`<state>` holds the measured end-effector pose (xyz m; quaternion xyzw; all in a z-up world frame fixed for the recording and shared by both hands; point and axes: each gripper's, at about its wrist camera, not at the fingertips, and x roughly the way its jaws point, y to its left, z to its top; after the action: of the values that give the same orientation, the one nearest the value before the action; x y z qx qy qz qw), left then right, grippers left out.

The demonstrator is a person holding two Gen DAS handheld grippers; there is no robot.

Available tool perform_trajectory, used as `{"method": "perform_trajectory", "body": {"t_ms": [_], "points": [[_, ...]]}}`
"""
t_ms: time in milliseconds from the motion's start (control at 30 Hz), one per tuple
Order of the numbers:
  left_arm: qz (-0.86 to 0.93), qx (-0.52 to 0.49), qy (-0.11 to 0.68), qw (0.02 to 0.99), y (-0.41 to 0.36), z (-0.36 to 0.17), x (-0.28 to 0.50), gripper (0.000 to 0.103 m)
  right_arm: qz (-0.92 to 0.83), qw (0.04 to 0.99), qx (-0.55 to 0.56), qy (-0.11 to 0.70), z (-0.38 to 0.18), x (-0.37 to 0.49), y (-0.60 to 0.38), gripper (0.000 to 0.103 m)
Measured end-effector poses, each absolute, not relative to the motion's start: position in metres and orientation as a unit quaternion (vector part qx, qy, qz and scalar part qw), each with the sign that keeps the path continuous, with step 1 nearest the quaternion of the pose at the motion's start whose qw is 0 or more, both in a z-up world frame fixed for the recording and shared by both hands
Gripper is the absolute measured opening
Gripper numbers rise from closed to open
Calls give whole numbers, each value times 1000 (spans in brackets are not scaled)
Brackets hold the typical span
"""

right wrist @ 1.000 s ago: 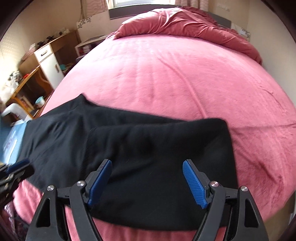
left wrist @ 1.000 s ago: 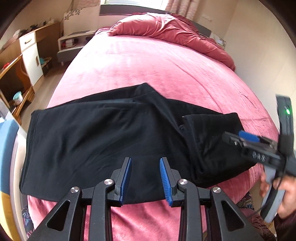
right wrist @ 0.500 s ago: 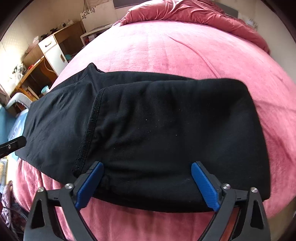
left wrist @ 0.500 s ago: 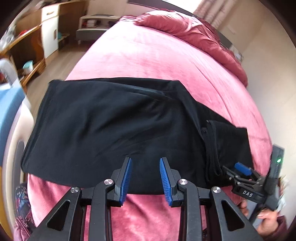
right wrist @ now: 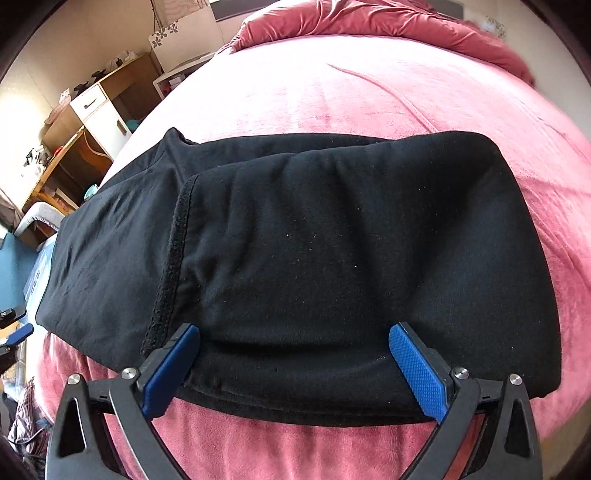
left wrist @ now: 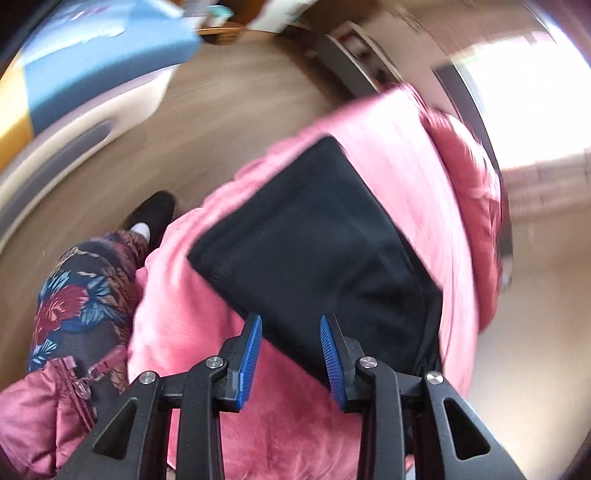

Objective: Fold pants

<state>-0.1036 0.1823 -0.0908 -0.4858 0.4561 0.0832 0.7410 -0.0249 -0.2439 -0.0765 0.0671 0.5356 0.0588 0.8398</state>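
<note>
- Black pants point(right wrist: 314, 258) lie flat across the near end of a bed point(right wrist: 369, 92) covered in pink plush, their near hem running along the bed's near edge.
- One end of the pants is folded back over the rest; its stitched hem point(right wrist: 170, 266) runs across the cloth left of centre in the right wrist view.
- The right gripper point(right wrist: 295, 363) stands with its jaws spread wide over the folded part's near edge, released: the blue pads point(right wrist: 417, 369) rest on or just over the cloth, pinching none of it.
- The left gripper point(left wrist: 291, 350) is partly open with nothing between its pads; it hovers over the near edge of the bed at the pants' other end, tilted steeply, and its view is blurred.
- A crumpled pink duvet point(right wrist: 388, 26) lies heaped at the far end of the bed.
- At the bed's near corner, the left view shows the person's floral trouser leg point(left wrist: 81, 295) and a dark shoe point(left wrist: 155, 214) on the wooden floor point(left wrist: 221, 129).
- A wooden desk point(right wrist: 92, 122) with white drawers stands left of the bed.
</note>
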Motion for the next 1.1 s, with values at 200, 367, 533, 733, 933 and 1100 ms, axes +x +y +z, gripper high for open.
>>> {"method": "perform_trajectory", "body": {"t_ms": [200, 367, 533, 733, 933, 1100], "points": [[115, -536, 461, 698, 199, -114, -106, 33, 59, 840, 59, 536, -78, -21, -240, 103], [124, -561, 458, 678, 204, -128, -112, 33, 59, 838, 56, 540, -79, -18, -238, 103], [130, -581, 447, 668, 212, -140, -106, 31, 57, 839, 51, 540, -80, -15, -235, 103], [134, -574, 449, 672, 213, -143, -100, 25, 56, 840, 48, 538, -81, -16, -233, 103], [134, -476, 451, 743, 196, -108, -88, 13, 54, 843, 37, 534, -77, -16, -233, 102], [49, -329, 412, 848, 147, -43, -67, 13, 49, 874, 15, 484, -46, -26, -232, 99]]}}
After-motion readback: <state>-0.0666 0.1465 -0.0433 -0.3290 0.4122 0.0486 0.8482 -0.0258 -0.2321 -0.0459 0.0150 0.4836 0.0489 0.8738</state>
